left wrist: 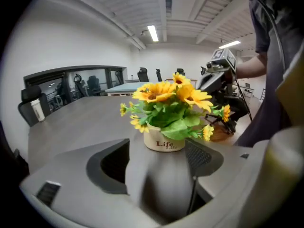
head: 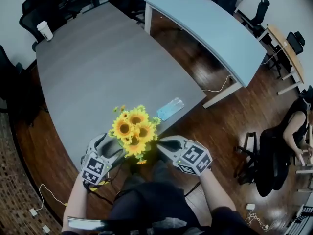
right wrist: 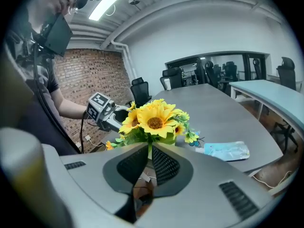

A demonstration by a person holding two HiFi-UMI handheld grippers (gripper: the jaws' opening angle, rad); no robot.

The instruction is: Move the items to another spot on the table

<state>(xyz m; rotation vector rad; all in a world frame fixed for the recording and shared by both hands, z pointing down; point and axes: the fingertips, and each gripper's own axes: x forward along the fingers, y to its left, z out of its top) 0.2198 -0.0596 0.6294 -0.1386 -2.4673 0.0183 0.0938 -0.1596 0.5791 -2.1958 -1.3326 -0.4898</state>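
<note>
Item 1: pot of sunflowers. It stood upright on the grey table, close to the near edge and between my two tools. Neither tool held it.

Item 2: blue packet. It lay flat near the same edge, just right of the flowers and apart from both tools.

Item 3: white cup. It stood at the far corner, well apart from everything else. I could not tell whether it counted among the items.

Tool, left: my left gripper had its jaws spread wide. The pot sat just ahead of the gap, and no pad pressed on it.

Tool, right: my right gripper had its jaws drawn almost together, leaving only a slit, and nothing was caught in it. The flowers stood just beyond its tips.

Progress, as I judged it: nothing was in a grip. Whether the pot already stood in its new spot or still waited to be lifted, the layout alone did not tell me. The packet looked untouched, so I counted it as still to move.
</note>
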